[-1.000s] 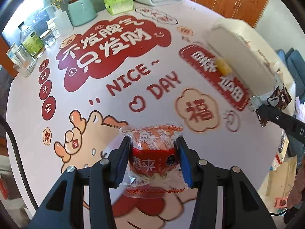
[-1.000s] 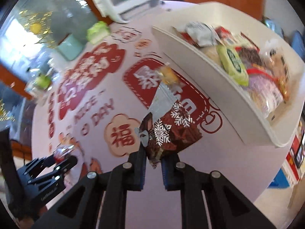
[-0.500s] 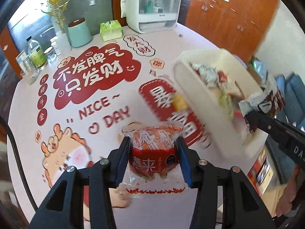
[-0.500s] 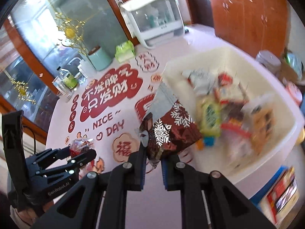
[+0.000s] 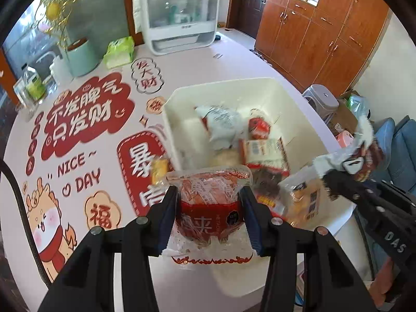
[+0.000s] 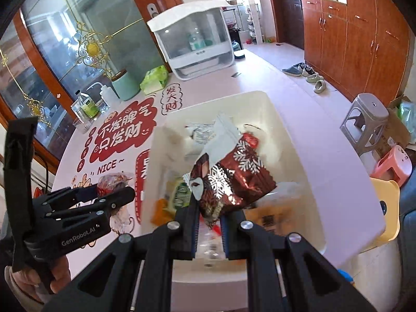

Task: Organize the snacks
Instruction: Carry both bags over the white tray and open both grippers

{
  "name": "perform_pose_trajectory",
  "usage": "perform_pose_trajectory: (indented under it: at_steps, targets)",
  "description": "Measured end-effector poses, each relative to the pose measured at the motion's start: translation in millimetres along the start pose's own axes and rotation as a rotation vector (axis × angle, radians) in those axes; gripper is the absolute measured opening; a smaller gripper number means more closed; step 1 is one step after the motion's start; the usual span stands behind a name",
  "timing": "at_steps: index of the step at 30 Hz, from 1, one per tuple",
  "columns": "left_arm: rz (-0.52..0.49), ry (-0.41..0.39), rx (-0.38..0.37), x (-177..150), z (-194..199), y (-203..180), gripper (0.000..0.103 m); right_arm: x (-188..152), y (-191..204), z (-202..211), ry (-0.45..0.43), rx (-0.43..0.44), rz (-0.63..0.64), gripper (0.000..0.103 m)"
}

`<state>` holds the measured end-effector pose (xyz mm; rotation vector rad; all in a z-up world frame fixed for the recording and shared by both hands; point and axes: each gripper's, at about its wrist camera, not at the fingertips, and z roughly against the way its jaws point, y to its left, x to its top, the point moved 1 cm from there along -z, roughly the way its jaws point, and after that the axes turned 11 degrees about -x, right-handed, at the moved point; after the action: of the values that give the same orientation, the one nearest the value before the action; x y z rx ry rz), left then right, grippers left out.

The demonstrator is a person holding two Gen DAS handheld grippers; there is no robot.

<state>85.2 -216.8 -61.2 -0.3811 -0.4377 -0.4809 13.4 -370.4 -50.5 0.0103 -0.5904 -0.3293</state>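
My left gripper (image 5: 209,208) is shut on a clear-and-red snack pack (image 5: 210,208) and holds it above the near edge of the cream bin (image 5: 223,88). My right gripper (image 6: 209,221) is shut on a brown snowflake snack bag (image 6: 228,179) and holds it over the bin (image 6: 306,171). The bin holds several snack packs. The right gripper shows at the right of the left wrist view (image 5: 335,179). The left gripper shows at the left of the right wrist view (image 6: 111,195). A small yellow snack (image 5: 159,167) lies on the table beside the bin's left wall.
The round table (image 5: 91,135) has a red printed cover. At its far edge stand a white cabinet appliance (image 5: 179,13), a green tissue pack (image 5: 119,50), a teal canister (image 5: 80,57) and bottles (image 5: 32,84). Stools (image 6: 369,119) and wooden cupboards (image 6: 351,31) are beyond.
Both grippers have risen and moved right, from over the table to above the bin, each still holding its snack.
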Motion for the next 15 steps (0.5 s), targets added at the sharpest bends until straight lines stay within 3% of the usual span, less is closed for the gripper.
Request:
perform_pose_trajectory:
  at_steps: [5,15]
  targets:
    - [-0.005,-0.02,0.053,23,-12,-12,0.047,18,-5,-21,0.02,0.009,0.027,0.015]
    - [0.022,-0.035,0.171,69,-37,3,0.052,51,4,-50,0.018,-0.037,0.109,0.016]
